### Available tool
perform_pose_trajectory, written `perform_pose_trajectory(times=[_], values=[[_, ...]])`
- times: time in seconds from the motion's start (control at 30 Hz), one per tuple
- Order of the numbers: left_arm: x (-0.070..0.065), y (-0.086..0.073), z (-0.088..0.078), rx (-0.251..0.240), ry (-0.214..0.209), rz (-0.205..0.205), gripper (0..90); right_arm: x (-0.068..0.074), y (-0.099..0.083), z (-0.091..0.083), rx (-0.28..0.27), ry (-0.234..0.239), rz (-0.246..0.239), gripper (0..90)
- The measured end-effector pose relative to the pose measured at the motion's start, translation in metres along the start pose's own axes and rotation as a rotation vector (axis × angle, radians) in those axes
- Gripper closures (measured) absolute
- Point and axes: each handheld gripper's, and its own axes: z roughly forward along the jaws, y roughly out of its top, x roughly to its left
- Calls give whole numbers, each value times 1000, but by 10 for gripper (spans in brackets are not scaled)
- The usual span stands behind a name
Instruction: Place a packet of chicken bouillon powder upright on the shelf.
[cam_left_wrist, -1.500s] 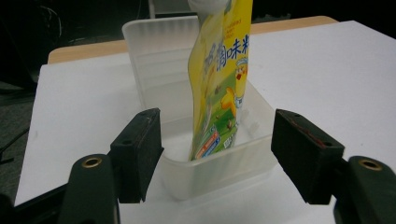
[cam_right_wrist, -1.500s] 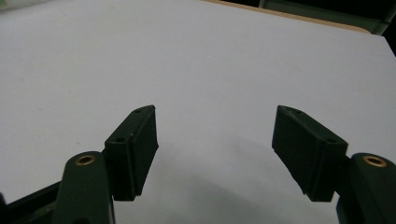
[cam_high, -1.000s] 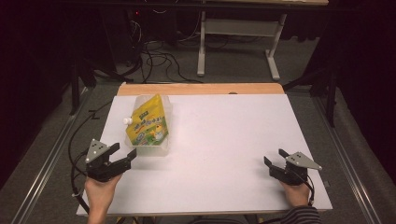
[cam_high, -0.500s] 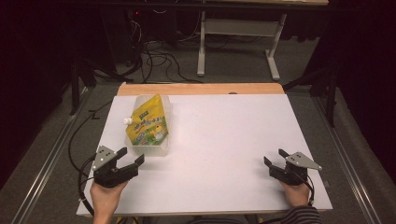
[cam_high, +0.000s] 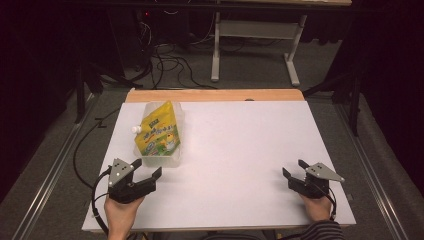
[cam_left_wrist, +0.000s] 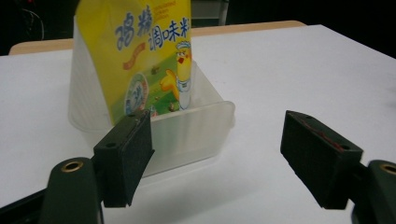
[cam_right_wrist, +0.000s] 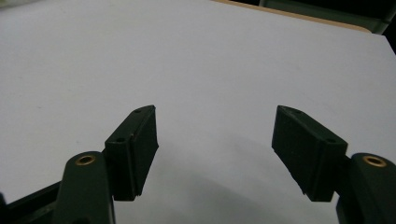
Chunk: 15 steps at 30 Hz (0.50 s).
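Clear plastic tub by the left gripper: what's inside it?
The clear plastic tub holds one yellow spouted pouch, standing and leaning back, white cap at its left in the high view. The pouch and the frosted wall hide the tub's floor, so anything beneath or behind it can't be seen.

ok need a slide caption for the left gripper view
Open left gripper facing a translucent plastic tub that holds an upright yellow printed pouch on a white table.

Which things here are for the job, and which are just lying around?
For the job: yellow pouch, standing in the clear tub; left gripper, open, just in front of the tub.
Lying around: cables on the floor, table legs behind.
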Motion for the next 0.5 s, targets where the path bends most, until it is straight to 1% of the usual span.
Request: perform_pose_trajectory(times=[0.13, 0.2, 0.23, 0.37, 0.43, 0.47, 0.5], values=[[-4, 0, 2, 17, -15, 4, 253, 0, 0, 0, 5, 2, 11, 319], [-8, -1, 5, 25, -22, 9, 254, 0, 0, 1, 9, 3, -5, 319], [-9, -2, 6, 26, -25, 9, 254, 1, 0, 1, 10, 2, 0, 319], [-16, -1, 13, 39, -49, 28, 255, 0, 0, 0, 7, 3, 2, 319], [-20, -1, 17, 46, -57, 39, 255, 1, 0, 0, 4, 3, -4, 319], [-20, -1, 17, 46, -57, 39, 255, 1, 0, 0, 4, 3, -4, 319], [-24, 0, 21, 51, -67, 43, 255, 0, 0, 0, -1, 3, -5, 319]])
